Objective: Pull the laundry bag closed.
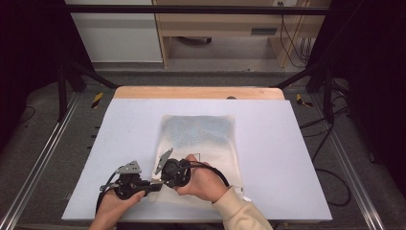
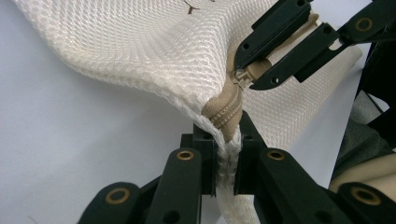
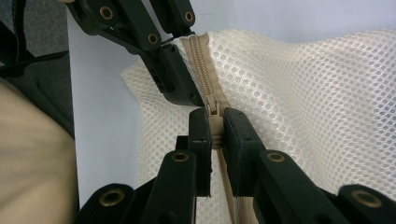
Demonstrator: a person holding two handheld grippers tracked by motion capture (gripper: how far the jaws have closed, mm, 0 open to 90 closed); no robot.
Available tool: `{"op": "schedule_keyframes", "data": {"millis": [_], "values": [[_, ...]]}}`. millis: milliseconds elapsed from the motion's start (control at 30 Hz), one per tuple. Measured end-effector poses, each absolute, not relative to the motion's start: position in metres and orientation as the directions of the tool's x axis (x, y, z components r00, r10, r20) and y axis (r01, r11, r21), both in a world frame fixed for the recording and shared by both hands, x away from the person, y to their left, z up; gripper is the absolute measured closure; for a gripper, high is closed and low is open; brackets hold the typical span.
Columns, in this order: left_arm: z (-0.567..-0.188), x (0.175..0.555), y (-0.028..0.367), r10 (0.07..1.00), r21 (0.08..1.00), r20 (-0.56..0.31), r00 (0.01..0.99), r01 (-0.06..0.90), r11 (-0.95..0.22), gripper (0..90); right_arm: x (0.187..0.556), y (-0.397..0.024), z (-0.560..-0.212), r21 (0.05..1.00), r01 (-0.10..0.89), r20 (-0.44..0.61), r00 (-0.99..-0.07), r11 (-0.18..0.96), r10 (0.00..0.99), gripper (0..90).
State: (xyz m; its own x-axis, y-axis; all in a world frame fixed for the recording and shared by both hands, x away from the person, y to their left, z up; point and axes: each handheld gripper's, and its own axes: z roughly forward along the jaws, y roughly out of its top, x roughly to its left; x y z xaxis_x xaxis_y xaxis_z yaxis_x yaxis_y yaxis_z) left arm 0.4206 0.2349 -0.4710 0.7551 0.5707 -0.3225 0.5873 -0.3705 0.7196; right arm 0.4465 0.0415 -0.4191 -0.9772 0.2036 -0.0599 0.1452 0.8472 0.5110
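Observation:
A cream mesh bag (image 1: 210,148) with a beige zipper (image 3: 201,60) lies flat on the white mat (image 1: 119,139); something pale blue shows through its far half. At the bag's near left corner, lifted off the mat, my left gripper (image 2: 227,156) is shut on the mesh edge at the zipper's end (image 2: 228,109). My right gripper (image 3: 215,135) is shut on the zipper pull (image 3: 214,106), a short way along the same zipper. In the high view both grippers, left (image 1: 154,185) and right (image 1: 163,180), meet at that corner, almost touching.
The mat covers a wooden table whose far edge (image 1: 198,92) is bare. Black frame posts (image 1: 64,81) stand at both sides. Cables (image 1: 330,177) lie on the floor to the right. Open mat lies to the left and right of the bag.

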Motion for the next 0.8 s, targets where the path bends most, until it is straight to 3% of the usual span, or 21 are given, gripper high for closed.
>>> {"op": "schedule_keyframes", "data": {"millis": [800], "values": [[-0.47,0.418,0.231,0.554,0.723,-0.321,0.768,0.577,-0.381,82.4,0.445,0.027,-0.419,0.502,0.154,-0.057,-0.976,0.851,0.21,81.8]]}}
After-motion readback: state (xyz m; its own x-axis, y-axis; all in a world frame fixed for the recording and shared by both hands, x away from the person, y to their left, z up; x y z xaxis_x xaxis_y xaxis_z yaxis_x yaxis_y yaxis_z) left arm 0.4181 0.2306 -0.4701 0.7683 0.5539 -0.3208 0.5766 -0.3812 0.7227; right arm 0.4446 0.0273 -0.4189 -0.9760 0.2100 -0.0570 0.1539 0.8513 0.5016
